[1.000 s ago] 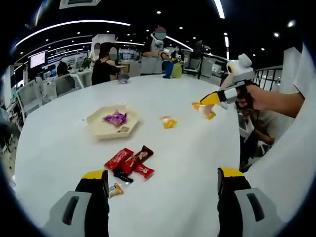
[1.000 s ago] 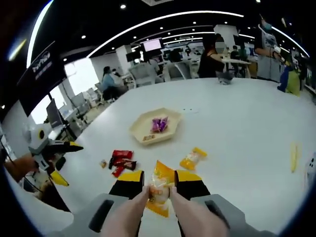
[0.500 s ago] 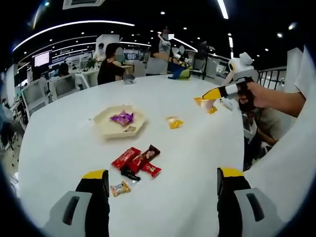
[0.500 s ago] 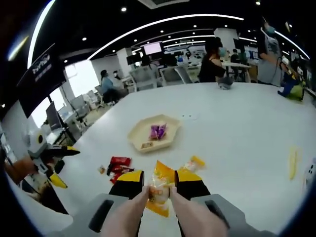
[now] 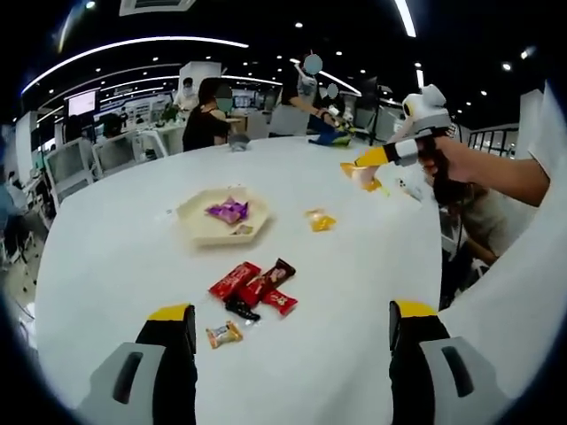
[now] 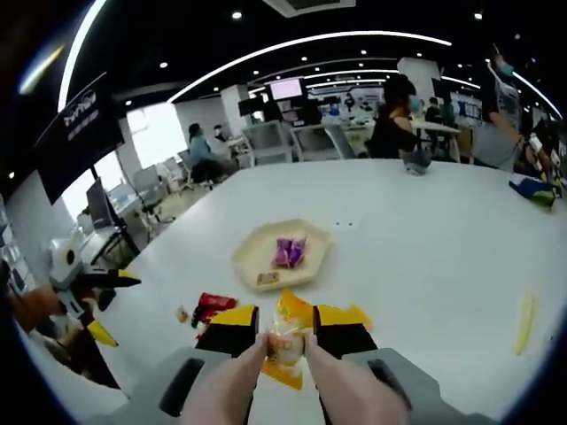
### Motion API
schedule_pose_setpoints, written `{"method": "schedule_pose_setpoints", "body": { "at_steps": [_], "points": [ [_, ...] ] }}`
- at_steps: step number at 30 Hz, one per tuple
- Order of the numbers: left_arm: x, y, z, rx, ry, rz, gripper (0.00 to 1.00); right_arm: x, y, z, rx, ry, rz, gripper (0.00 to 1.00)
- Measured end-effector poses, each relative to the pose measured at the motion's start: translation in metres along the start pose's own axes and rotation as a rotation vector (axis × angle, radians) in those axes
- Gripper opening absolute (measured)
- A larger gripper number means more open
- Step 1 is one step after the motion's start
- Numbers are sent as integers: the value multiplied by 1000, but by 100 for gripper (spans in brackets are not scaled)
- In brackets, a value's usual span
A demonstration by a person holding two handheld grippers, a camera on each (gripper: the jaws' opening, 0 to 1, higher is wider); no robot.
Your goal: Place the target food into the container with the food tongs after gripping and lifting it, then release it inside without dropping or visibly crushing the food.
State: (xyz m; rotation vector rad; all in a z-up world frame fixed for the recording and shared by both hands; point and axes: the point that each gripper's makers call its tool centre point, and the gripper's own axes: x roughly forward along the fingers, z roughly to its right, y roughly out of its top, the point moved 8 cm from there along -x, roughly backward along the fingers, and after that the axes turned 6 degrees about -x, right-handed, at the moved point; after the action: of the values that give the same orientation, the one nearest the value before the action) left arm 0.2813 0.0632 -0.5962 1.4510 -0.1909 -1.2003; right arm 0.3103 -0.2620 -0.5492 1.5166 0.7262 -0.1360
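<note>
- The right tongs (image 6: 285, 343) are closed on an orange-yellow snack packet (image 6: 289, 341), pinched at its middle between the two pale tips, with the yellow-and-black jaws on either side. In the right gripper view the packet stands roughly upright along the jaws: its long axis runs up and away from the camera, one crimped end rising above the tips and the other hanging below them.
- The left tongs (image 5: 292, 341) are wide open and hold nothing — their jaws stand well apart above the near edge of the counter (image 5: 372, 266).
- Just beyond those jaws lie a small wrapped sweet (image 5: 223, 334) and a cluster of red and dark bars (image 5: 255, 285).
- Further toward the middle of the counter sits the cream hexagonal tray (image 5: 197, 226), with a purple packet (image 5: 229, 211) and a small brownish piece already in it. A second yellow packet (image 5: 320, 220) lies beside it on the bare counter.
- In the left gripper view the held packet hangs high, over the far right part of the counter and well apart from the tray.
- My read of the risks: a narrow mid-body pinch on slick wrapping could let the packet slip or swing during the carry. Squeezing harder to prevent that may crush the contents — and opening too high or off-centre could bounce it over the tray's low rim.
</note>
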Motion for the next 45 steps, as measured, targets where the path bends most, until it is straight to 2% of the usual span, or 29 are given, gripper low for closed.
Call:
{"method": "schedule_pose_setpoints", "body": {
  "at_steps": [2,4,19,30,37,38,41,45],
  "points": [
    [0,0,0,-1,1,0,90,1,1,0,0,1,0,23],
    [-3,0,-3,-8,11,7,90,10,11,2,-15,13,-1,23],
    [-9,-11,-6,-54,52,8,90,54,42,10,-92,70,-27,23],
    [-12,-11,-4,-88,92,10,90,89,58,18,-136,123,-48,23],
    [-15,-6,1,-120,149,2,90,116,77,22,-159,190,-44,23],
    [-16,-3,4,-129,185,6,90,121,79,23,-162,201,-45,23],
    [-19,1,8,-168,224,28,90,135,84,25,-168,233,-49,23],
    [-21,2,11,-177,261,26,90,150,90,24,-179,263,-49,23]
  ]
}}
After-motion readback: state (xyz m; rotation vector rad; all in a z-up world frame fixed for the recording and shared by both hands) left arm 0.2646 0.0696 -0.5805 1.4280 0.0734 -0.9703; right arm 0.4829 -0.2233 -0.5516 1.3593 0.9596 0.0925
